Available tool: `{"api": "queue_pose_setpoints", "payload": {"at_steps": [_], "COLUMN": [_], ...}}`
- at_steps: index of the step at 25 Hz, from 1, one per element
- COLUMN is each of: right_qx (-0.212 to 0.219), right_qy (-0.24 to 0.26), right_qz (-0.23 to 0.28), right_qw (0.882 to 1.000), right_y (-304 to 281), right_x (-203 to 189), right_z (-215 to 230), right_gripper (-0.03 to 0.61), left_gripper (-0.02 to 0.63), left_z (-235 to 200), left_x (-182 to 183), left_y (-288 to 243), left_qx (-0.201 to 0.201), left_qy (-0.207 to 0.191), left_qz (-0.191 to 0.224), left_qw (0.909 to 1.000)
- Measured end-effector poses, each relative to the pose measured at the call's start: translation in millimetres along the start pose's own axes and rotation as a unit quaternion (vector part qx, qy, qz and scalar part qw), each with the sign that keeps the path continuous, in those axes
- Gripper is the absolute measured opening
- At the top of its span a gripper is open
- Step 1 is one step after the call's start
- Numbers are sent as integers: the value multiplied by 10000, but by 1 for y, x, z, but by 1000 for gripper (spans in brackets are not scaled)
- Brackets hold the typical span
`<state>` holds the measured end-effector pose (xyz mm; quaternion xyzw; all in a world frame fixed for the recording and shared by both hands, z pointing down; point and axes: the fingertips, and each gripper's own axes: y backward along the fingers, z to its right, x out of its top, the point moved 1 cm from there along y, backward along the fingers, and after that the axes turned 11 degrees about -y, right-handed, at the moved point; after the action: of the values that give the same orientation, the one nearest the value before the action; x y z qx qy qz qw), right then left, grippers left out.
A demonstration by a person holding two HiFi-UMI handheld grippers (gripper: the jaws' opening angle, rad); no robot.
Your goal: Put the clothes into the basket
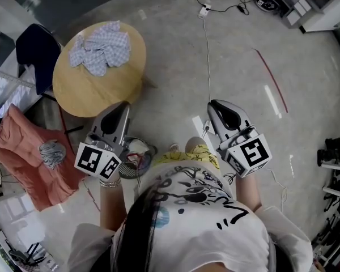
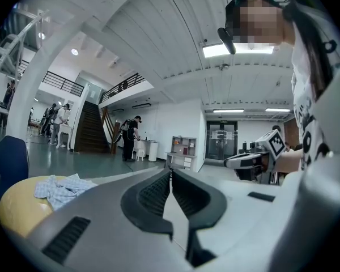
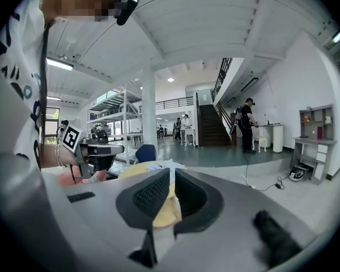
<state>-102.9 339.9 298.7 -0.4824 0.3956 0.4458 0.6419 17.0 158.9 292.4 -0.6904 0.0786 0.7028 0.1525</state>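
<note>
A blue-and-white checked garment (image 1: 100, 48) lies crumpled on a round wooden table (image 1: 96, 92) at the upper left. My left gripper (image 1: 123, 105) is held shut and empty just short of the table's near edge. My right gripper (image 1: 213, 104) is also shut and empty, over bare floor to the table's right. In the left gripper view the jaws (image 2: 170, 171) are pressed together, with the garment (image 2: 62, 187) low at left. The right gripper view shows its shut jaws (image 3: 171, 174) aimed at the table (image 3: 164, 211) and garment (image 3: 158, 165). A small wire basket (image 1: 137, 158) sits on the floor below the left gripper.
A salmon cloth (image 1: 28, 157) with a grey print hangs at the left edge. A dark blue chair (image 1: 37, 52) stands behind the table. A cable (image 1: 208, 44) runs across the floor to a power strip (image 1: 204, 10). Shelving stands at the right edge (image 1: 334, 169).
</note>
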Motion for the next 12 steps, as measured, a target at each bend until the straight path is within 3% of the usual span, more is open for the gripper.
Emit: {"api": "queue_pose_setpoints", "payload": {"at_steps": [12], "right_qx": [137], "right_qy": [-27], "right_qz": [-172], "right_qw": [9998], "right_y": [-35], "right_x": [7], "right_z": [40], "right_gripper": [31], "left_gripper": [25], "left_z": [-19], "left_x": [-13], "left_y": [-42], "left_qx": [136], "left_qy": [151], "left_qz": [-184], "left_qw": [9996]}}
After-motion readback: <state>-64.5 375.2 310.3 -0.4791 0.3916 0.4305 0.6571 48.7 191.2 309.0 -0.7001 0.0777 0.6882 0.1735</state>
